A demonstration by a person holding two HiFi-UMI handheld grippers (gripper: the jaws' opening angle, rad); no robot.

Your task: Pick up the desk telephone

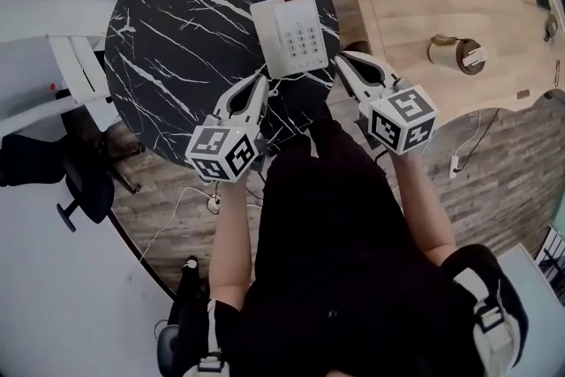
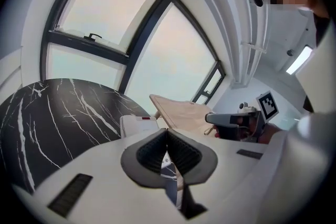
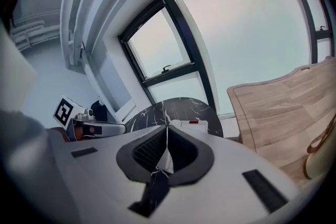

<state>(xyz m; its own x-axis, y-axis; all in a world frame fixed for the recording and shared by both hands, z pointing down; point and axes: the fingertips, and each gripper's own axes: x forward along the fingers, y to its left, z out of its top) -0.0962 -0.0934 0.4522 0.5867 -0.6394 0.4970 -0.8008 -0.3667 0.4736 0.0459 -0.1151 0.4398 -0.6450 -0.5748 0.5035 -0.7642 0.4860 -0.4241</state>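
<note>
Task hardly begun: flat white desk telephone (image 1: 294, 33) seen untouched on round black marble table (image 1: 177, 22), just ahead of and between 2 claws. Left gripper (image 1: 258, 86) and right gripper (image 1: 344, 64) both seen clamped together, nothing held. Opening, grasp and lift judged outstanding.

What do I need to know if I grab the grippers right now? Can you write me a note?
Left gripper: shut, empty, tip by the phone's near left corner.
Right gripper: shut, empty, tip by the phone's near right corner.
Phone: white, flat on the black table, keypad up, near the edge closest to you.
Done: both grippers are at the phone.
Left: nothing is gripped yet. Probably open the jaws, take the phone and lift it.
</note>
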